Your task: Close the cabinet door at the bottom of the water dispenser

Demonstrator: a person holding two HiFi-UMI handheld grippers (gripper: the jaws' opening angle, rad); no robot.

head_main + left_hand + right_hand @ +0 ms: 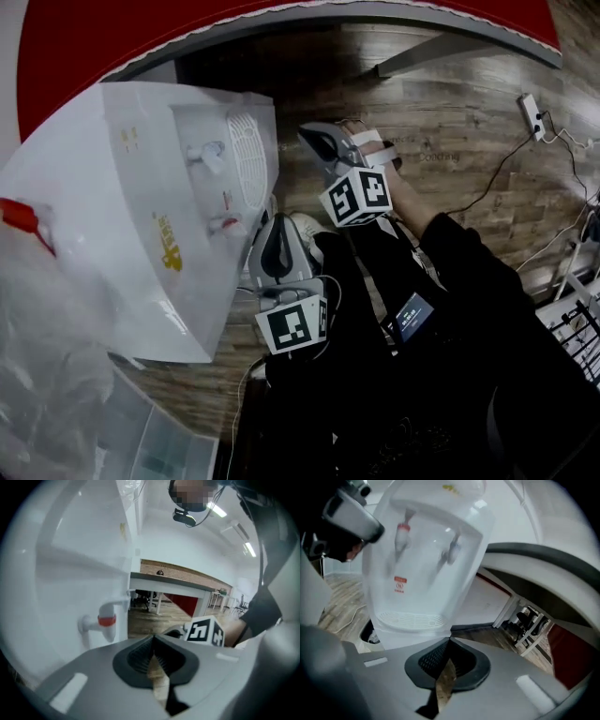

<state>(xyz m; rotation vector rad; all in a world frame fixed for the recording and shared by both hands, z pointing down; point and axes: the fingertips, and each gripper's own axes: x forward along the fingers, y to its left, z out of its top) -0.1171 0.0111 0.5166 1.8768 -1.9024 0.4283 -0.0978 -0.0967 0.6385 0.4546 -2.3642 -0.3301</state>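
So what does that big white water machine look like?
The water dispenser is a white box of smooth plastic, standing upright on the wooden floor. In a recess on its front are two taps, a red tap and a blue tap, over a slotted drip grille. A small red label sits below the red tap. Nothing touches its front. Its bottom door cannot be made out.
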